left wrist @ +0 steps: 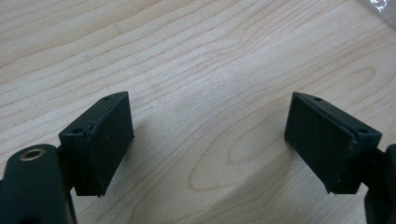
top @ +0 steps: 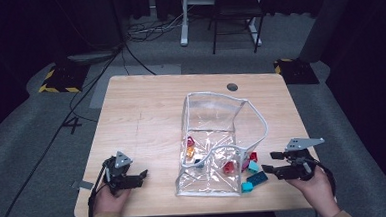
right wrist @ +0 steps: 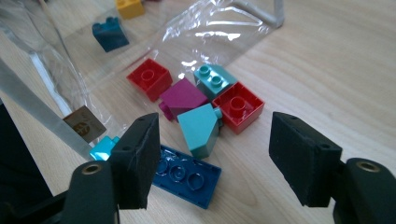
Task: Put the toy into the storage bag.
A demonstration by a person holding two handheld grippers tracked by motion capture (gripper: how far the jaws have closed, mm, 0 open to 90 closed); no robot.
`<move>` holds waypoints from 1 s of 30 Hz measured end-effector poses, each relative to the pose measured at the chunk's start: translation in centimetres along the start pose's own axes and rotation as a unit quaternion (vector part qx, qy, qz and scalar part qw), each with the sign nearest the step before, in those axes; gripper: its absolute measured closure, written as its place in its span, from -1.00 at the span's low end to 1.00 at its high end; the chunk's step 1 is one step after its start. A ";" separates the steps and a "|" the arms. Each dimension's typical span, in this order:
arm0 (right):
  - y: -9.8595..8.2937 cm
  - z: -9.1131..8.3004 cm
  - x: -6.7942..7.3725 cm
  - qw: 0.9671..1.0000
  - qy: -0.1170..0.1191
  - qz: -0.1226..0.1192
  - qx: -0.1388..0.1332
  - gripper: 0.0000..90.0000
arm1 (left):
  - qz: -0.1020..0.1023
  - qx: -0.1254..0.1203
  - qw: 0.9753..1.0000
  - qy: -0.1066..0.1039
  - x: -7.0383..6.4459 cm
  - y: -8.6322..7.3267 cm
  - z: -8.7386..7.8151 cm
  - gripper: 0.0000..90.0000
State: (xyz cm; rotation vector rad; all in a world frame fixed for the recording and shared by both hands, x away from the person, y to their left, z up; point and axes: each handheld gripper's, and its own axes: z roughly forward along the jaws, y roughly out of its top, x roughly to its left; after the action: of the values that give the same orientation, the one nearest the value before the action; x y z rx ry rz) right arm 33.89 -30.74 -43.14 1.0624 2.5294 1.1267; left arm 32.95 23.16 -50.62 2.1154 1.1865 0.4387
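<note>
From above, the right gripper sits spread beside the bricks spilling from the clear bag. Left gripper: spread over bare table. Right gripper view: the teal brick leans on its neighbours, so a pinch could scatter them.

bench: pale wood grain, with a round grommet hole near its far edge
floor: grey carpet, black cables trailing over it
hazard blocks: yellow-and-black striped, beyond the far corners
chair: dark, stood behind
</note>
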 end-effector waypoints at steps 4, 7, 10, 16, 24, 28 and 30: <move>-0.5 1.5 -0.1 1.000 0.010 0.009 0.012 -0.20 | 0.000 0.000 1.000 0.000 0.0 0.0 0.0 -0.65; -0.8 2.5 0.0 1.000 0.014 0.009 0.023 -0.16 | 0.000 0.000 1.000 0.000 0.0 0.0 0.0 -0.65; -1.1 3.3 0.0 0.999 0.020 0.011 0.034 -0.10 | 0.000 0.000 1.000 0.000 0.0 0.0 0.0 -0.65; -1.3 4.6 -0.1 0.999 0.026 0.014 0.043 -0.05 | 0.000 0.000 1.000 0.000 0.0 0.0 0.0 -0.65; -1.2 6.2 0.1 0.998 0.024 0.006 0.055 0.13 | -0.001 0.000 1.000 0.000 0.0 0.0 0.0 -0.65; -1.2 6.4 0.2 0.998 0.013 -0.006 0.058 0.35 | -0.001 0.000 1.000 0.000 0.0 0.0 0.0 -0.65; -1.2 6.1 0.3 0.999 0.009 -0.009 0.051 0.39 | -0.001 0.000 1.000 0.000 0.0 0.0 0.0 -0.65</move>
State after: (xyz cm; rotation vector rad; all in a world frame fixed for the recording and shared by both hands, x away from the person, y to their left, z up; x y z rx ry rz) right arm 35.63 -27.54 -48.19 1.0544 2.6311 1.0176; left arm 32.94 23.15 -50.62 2.1143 1.1875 0.4383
